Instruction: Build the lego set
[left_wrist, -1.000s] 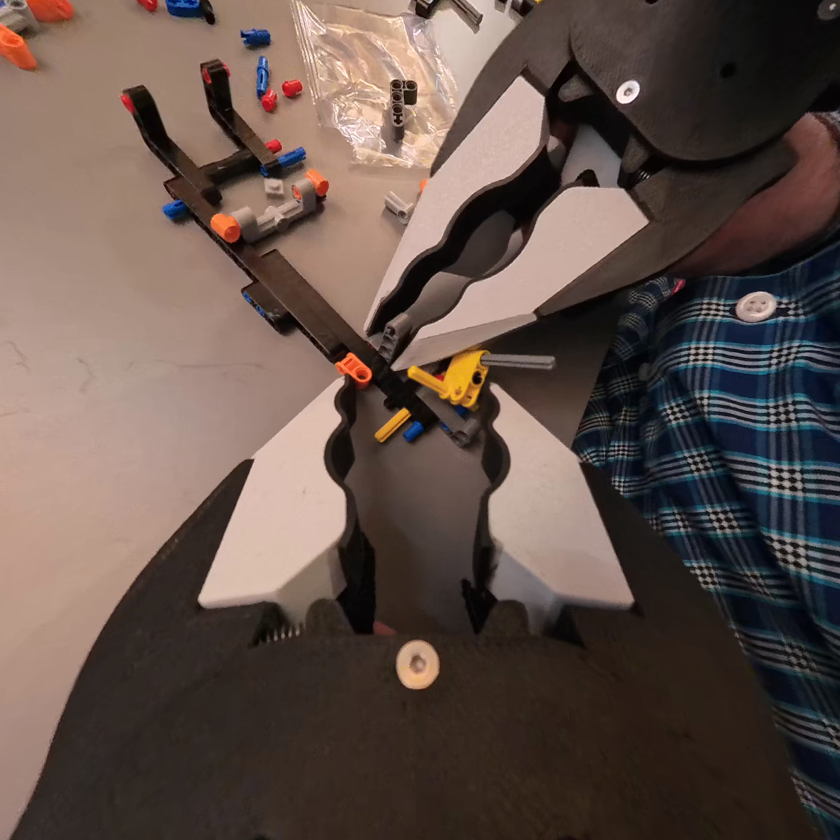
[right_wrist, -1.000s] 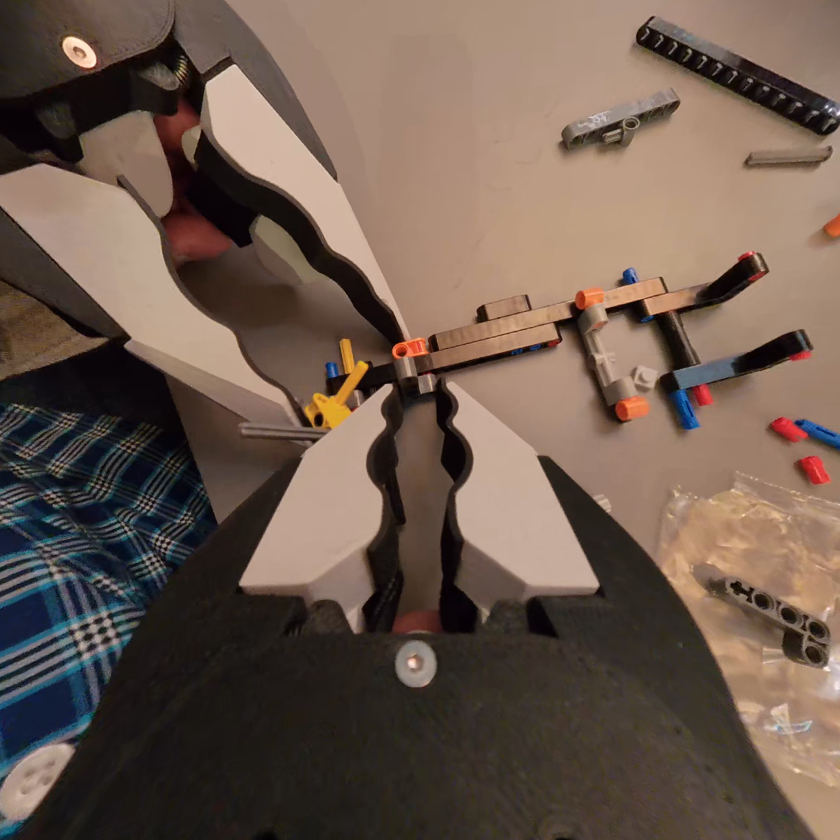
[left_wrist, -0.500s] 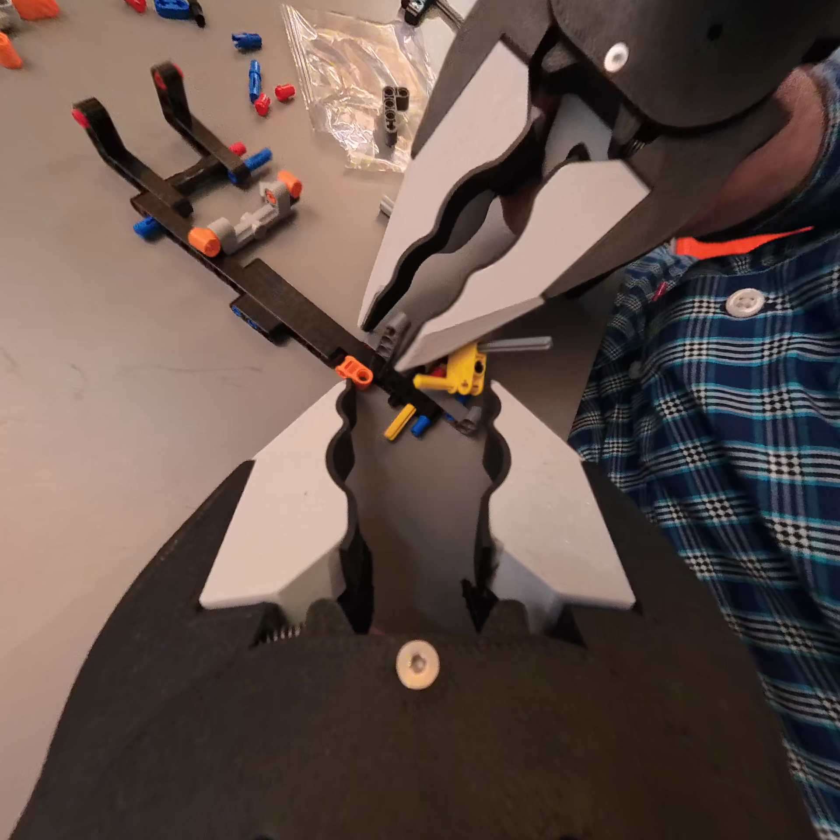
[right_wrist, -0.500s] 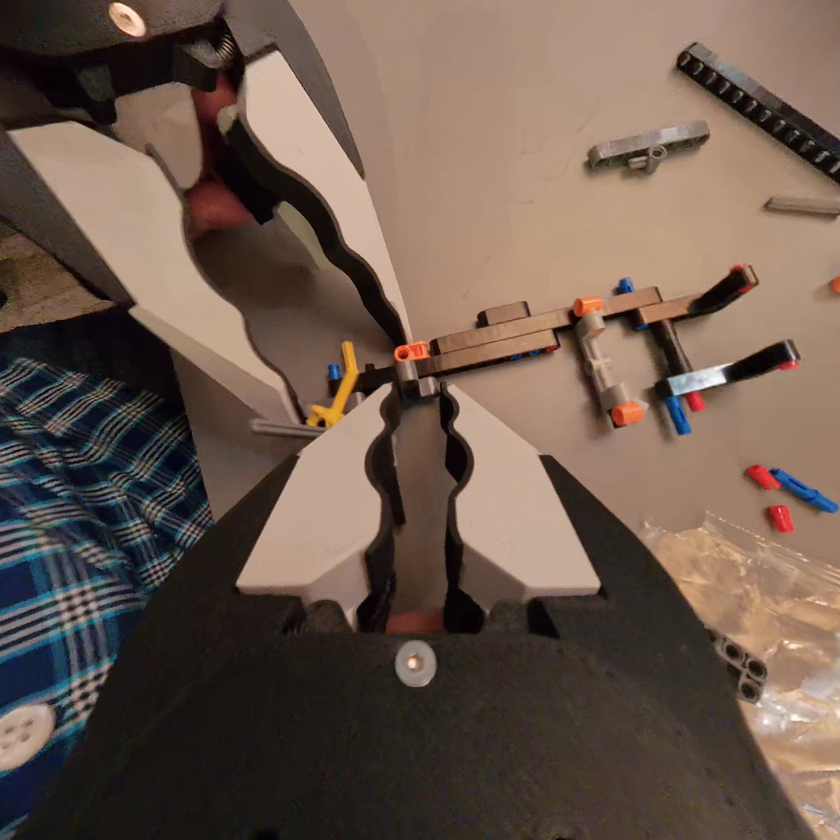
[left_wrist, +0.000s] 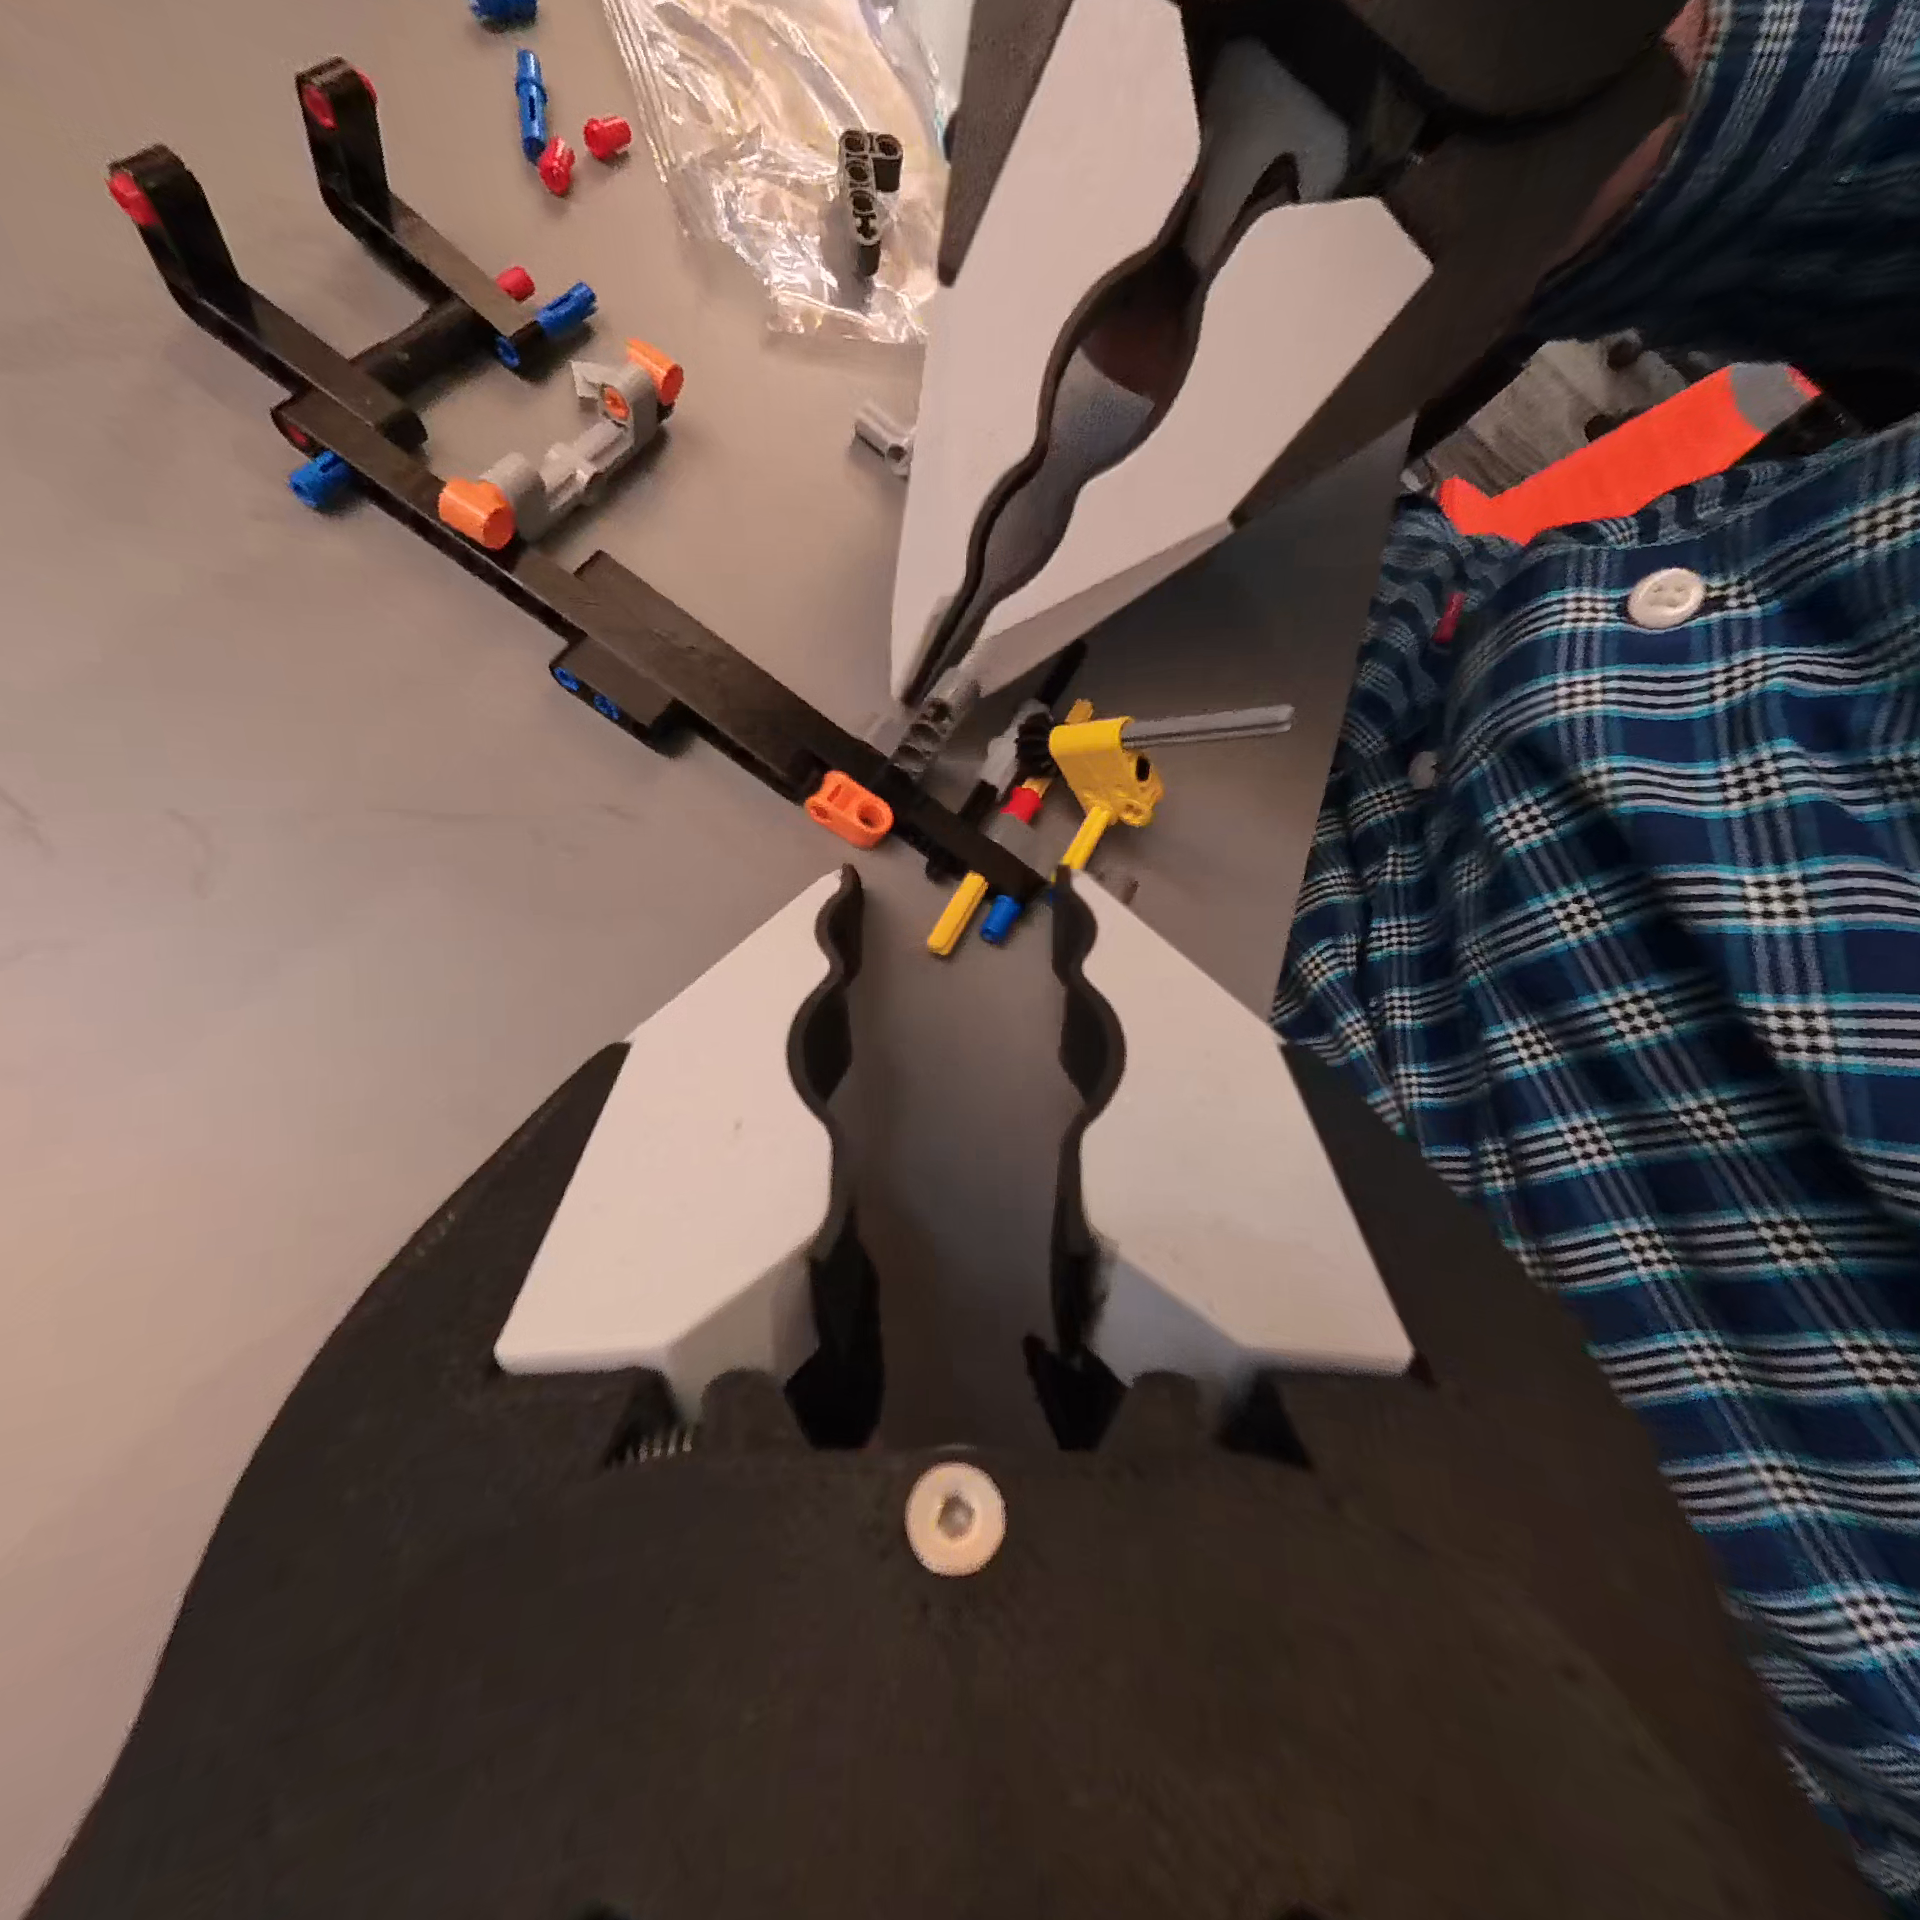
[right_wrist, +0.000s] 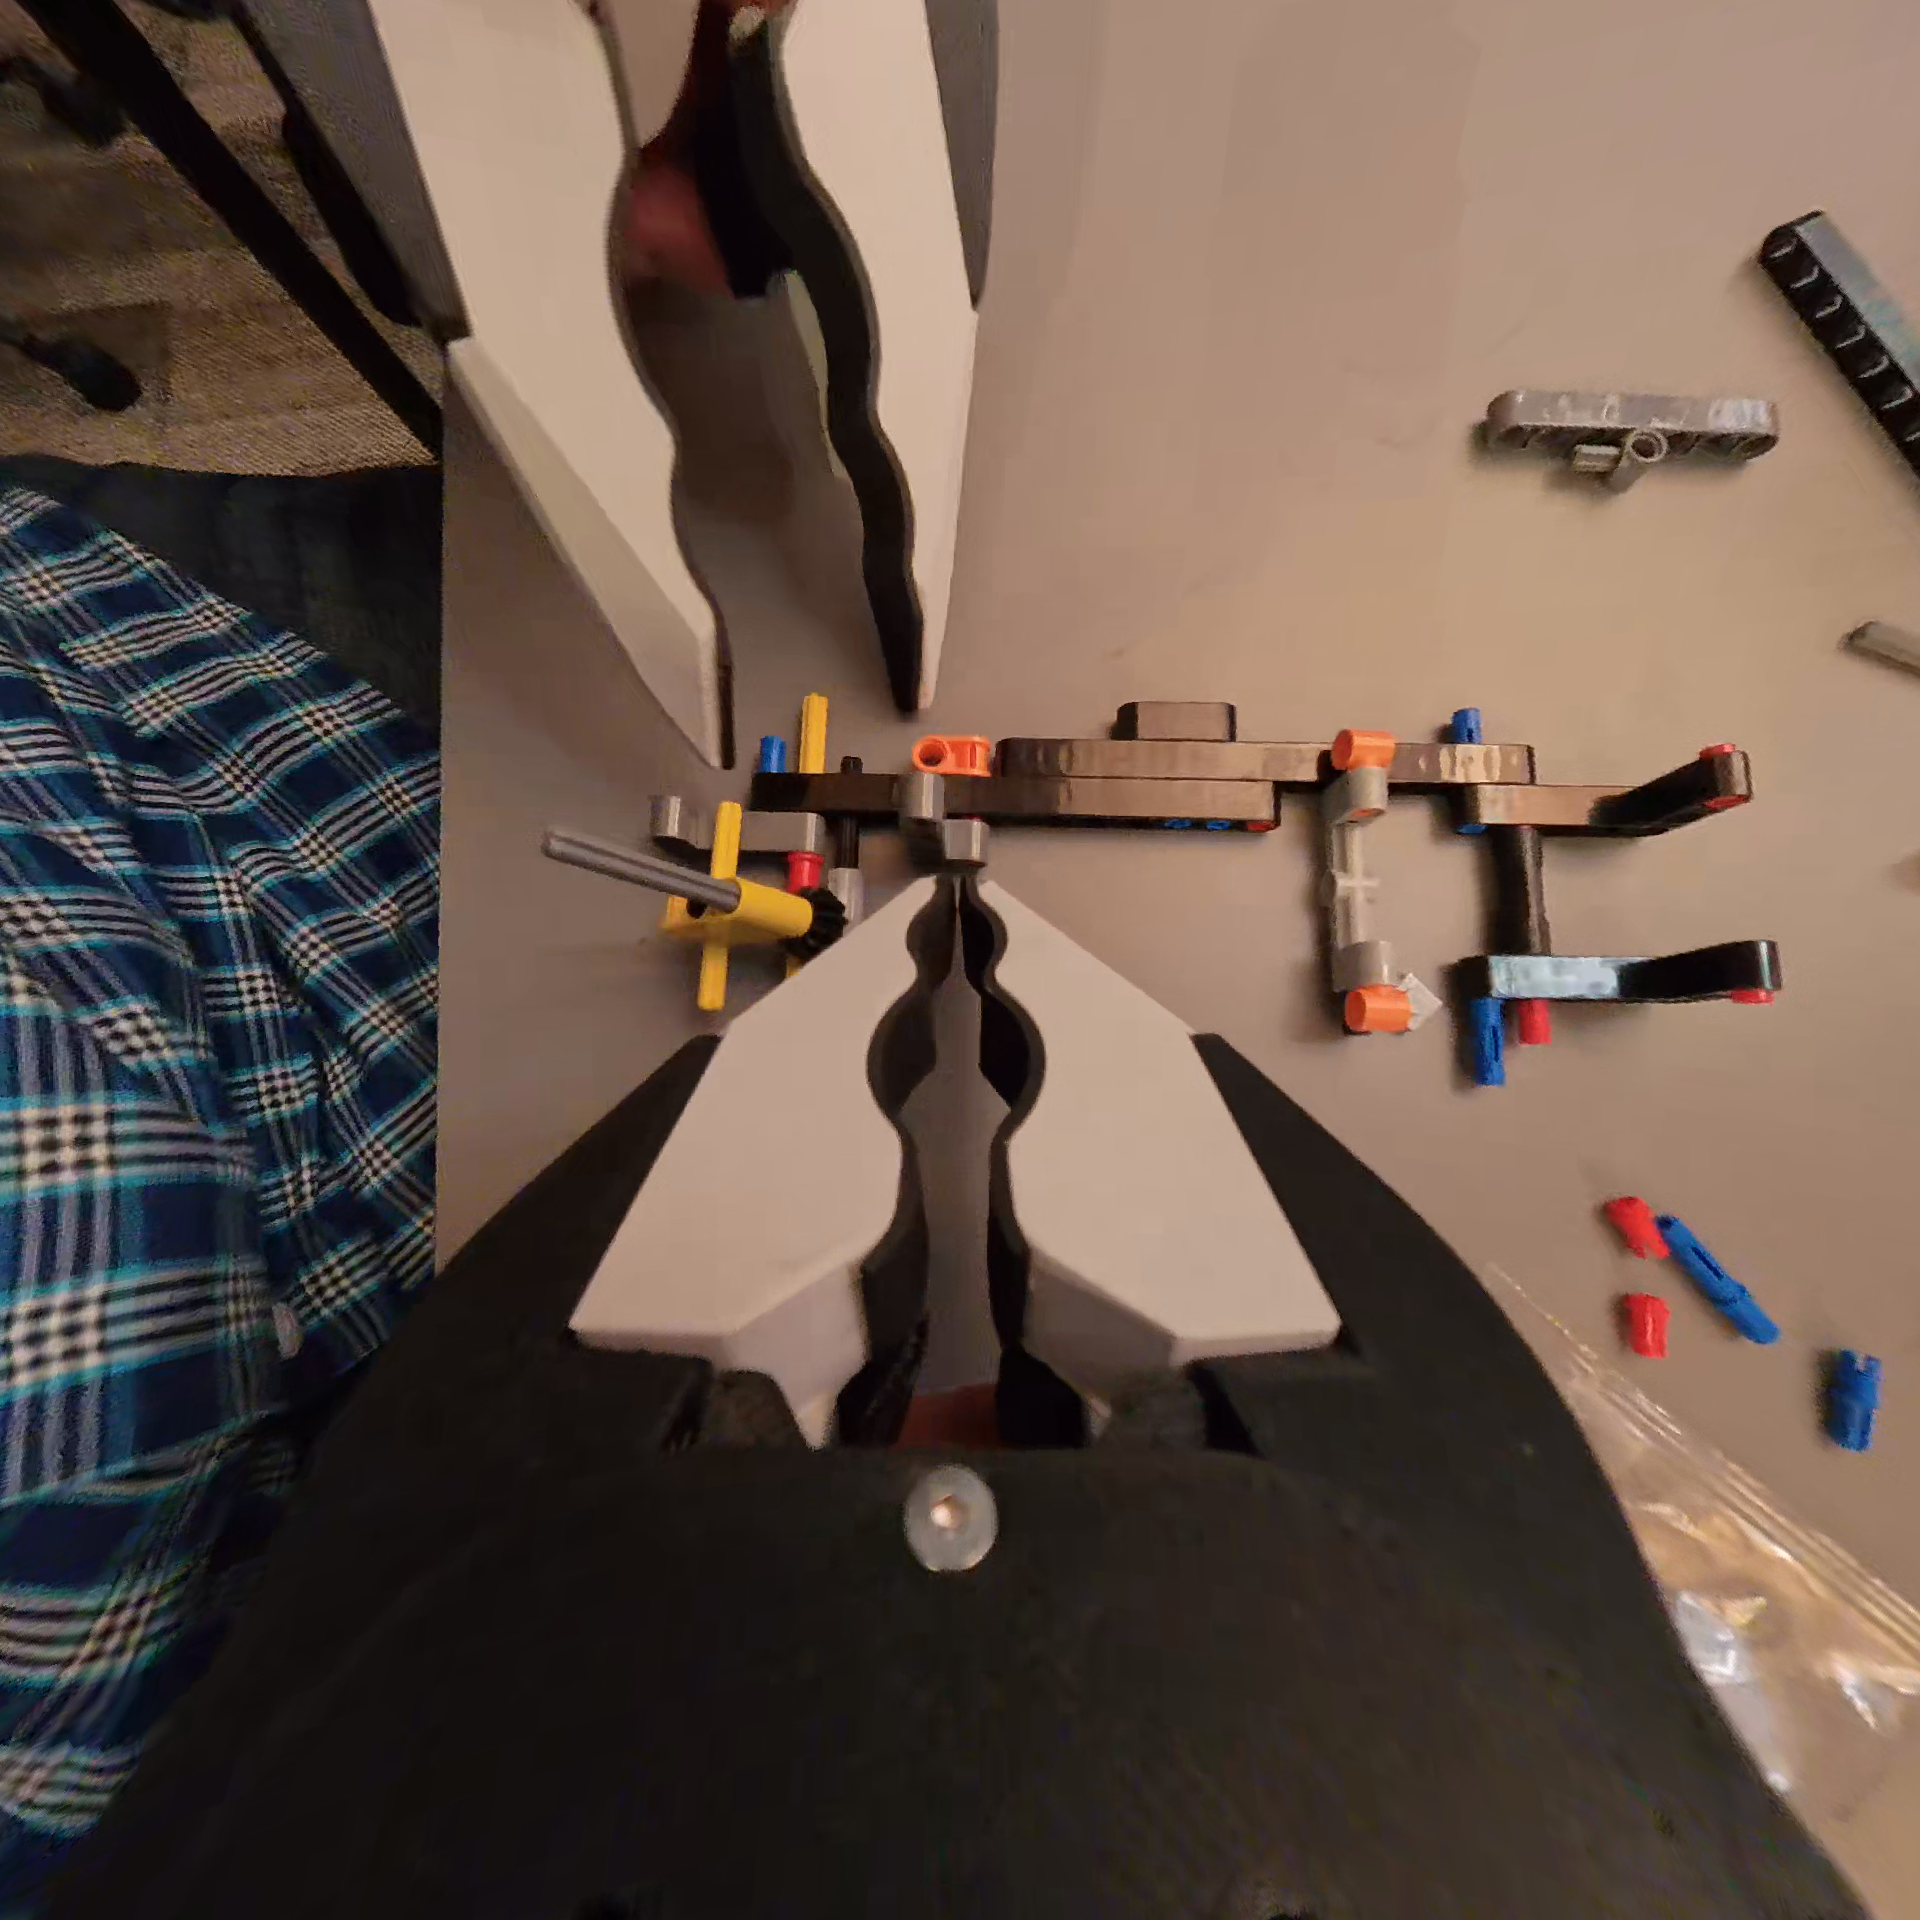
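The lego assembly (left_wrist: 665, 665), a long black beam with two forked black arms, orange bushes and a yellow connector (left_wrist: 1101, 769) on a grey axle, lies on the grey table. My left gripper (left_wrist: 956, 894) is open and empty, its tips on either side of the beam's near end with the yellow and blue pins. It enters the right wrist view from above (right_wrist: 816, 717). My right gripper (right_wrist: 951, 883) is shut, tips touching a small grey connector (right_wrist: 961, 840) fixed on the beam (right_wrist: 1122, 795) beside an orange piece (right_wrist: 951, 753). It also shows in the left wrist view (left_wrist: 925, 686).
A clear plastic bag (left_wrist: 769, 156) holding a dark connector lies beyond the assembly. Loose red and blue pins (right_wrist: 1704, 1288), a grey beam (right_wrist: 1631, 426) and a long black beam (right_wrist: 1849, 312) lie around. A person's plaid shirt (left_wrist: 1610, 1039) is at the table's edge. The tips of both grippers are at nearly the same place.
The right gripper's jaws have closed from a wider grip on the grey connector to nearly touching. The left jaws have narrowed a little. Both grippers have tilted more upright over the assembly.
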